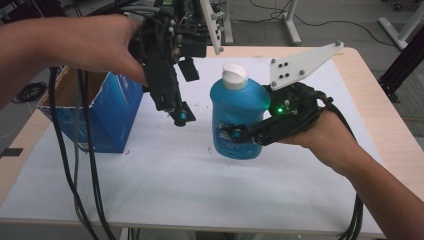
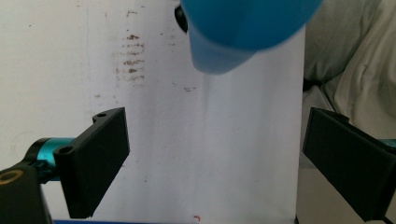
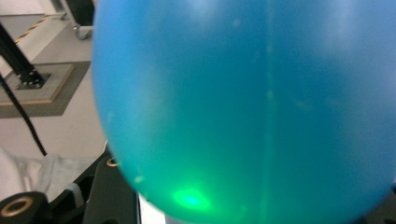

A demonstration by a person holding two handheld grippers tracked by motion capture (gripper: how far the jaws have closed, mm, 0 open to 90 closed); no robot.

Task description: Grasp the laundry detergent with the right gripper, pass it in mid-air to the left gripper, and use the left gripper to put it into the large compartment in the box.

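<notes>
The right gripper [image 1: 250, 134] is clamped across the lower body of a translucent blue plastic bottle with a white flip cap [image 1: 239, 112], its jaws closed on the bottle's sides; in the right gripper view the bottle's blue wall [image 3: 261, 107] sits hard against the camera. The bottle looks lifted just off the white table sheet [image 1: 165, 175], long axis near upright, cap pointing up and tipped slightly away from the right gripper. The left gripper [image 1: 176, 110] hangs beside and above the bottle, jaws spread wide and empty, with an open blue cardboard box [image 1: 112, 115] on its far side. This looks like a carry; next, the bottle must travel towards the box without slipping
</notes>
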